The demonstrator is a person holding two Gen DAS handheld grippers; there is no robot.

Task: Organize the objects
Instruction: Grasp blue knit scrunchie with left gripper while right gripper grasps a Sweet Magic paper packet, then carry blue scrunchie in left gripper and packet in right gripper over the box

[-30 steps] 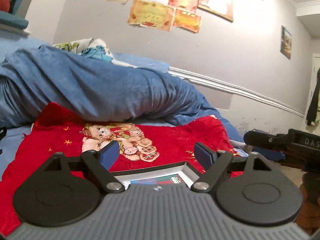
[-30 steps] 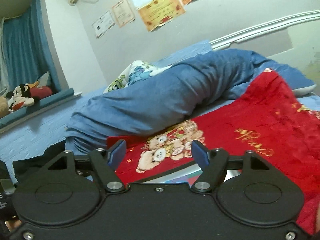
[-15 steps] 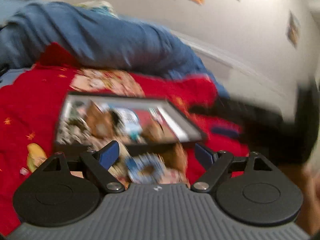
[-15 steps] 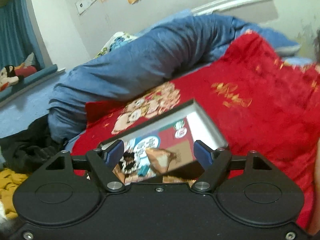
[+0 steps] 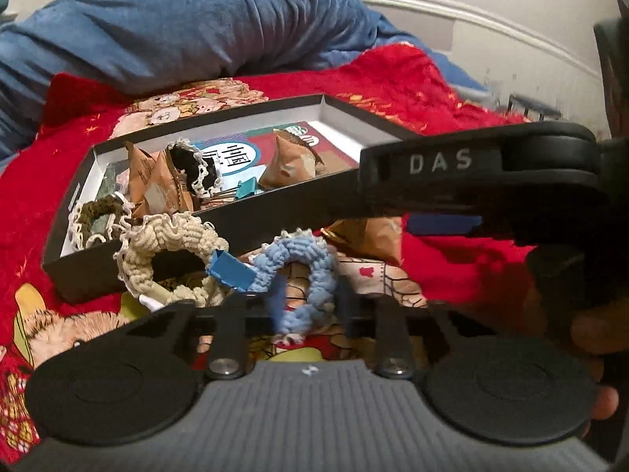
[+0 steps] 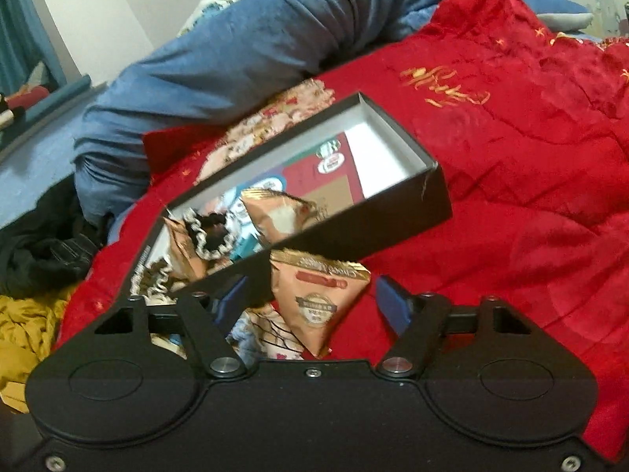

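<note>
A black box with white inside lies on the red blanket and holds brown triangular packets, a black scrunchie and a teal clip. In front of it lie a cream scrunchie, a blue clip, a light blue scrunchie and a brown packet. My left gripper has narrowed around the light blue scrunchie. My right gripper is open around the brown packet outside the box. The right gripper also crosses the left wrist view.
A rolled blue duvet lies behind the box. The red blanket covers the bed. Dark and yellow clothes lie at the left. A wall runs behind the bed.
Both grippers have tilted down from the wall toward the box and the loose items. The left fingers have closed in around the light blue scrunchie.
</note>
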